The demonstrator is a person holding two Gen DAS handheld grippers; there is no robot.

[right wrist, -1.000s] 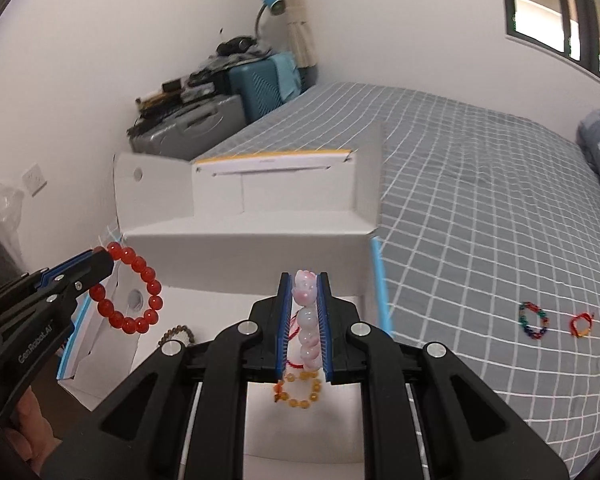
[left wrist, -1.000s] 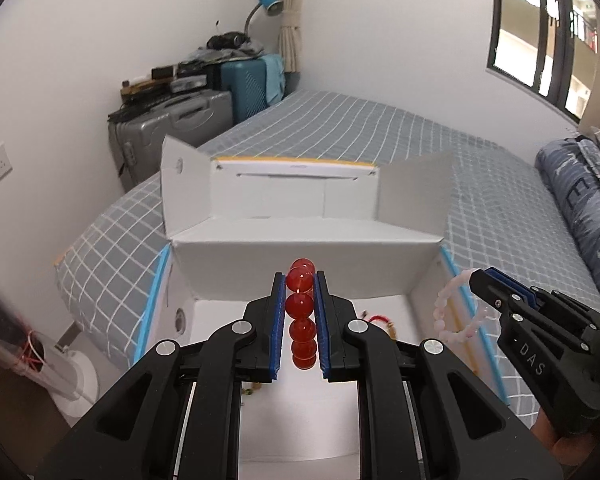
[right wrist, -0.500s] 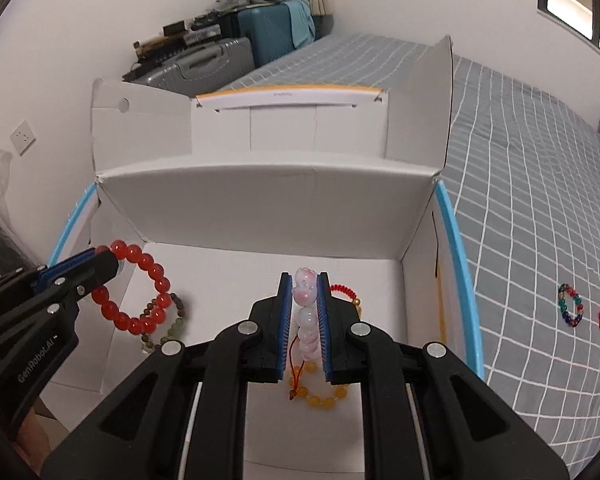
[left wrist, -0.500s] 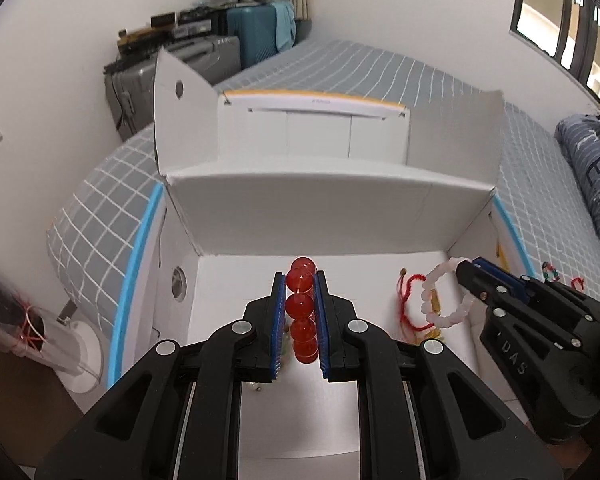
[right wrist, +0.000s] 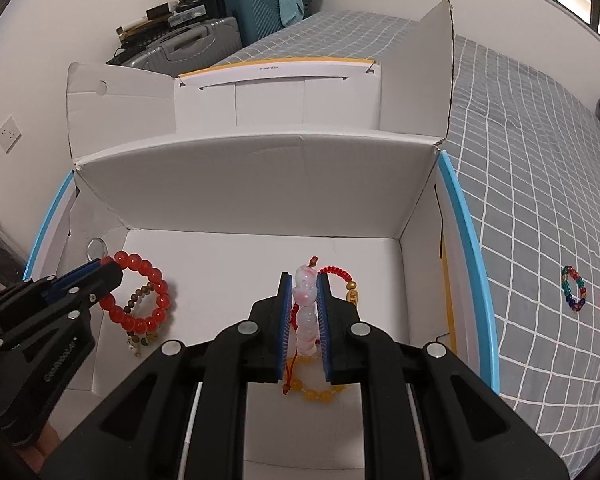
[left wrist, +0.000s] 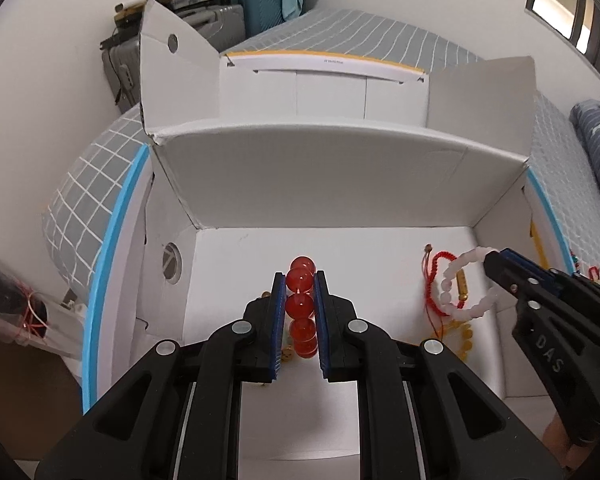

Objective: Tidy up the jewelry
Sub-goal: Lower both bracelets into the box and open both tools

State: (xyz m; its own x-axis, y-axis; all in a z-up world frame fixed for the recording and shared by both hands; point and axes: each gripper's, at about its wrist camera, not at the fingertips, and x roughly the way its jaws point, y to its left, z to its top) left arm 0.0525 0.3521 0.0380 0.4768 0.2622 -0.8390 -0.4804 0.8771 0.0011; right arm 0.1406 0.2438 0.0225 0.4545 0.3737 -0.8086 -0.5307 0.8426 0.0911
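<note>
Bracelets (right wrist: pixel 574 289) on bedspread only in right view; hand-held grippers clamped on bead strands.

Both wrist fisheyes are looking steeply down along their claws, close into the open white cardboard box (left wrist: pixel 320 184) on the grey checked bed (right wrist: pixel 540 160); both are sharing the box floor.
</note>
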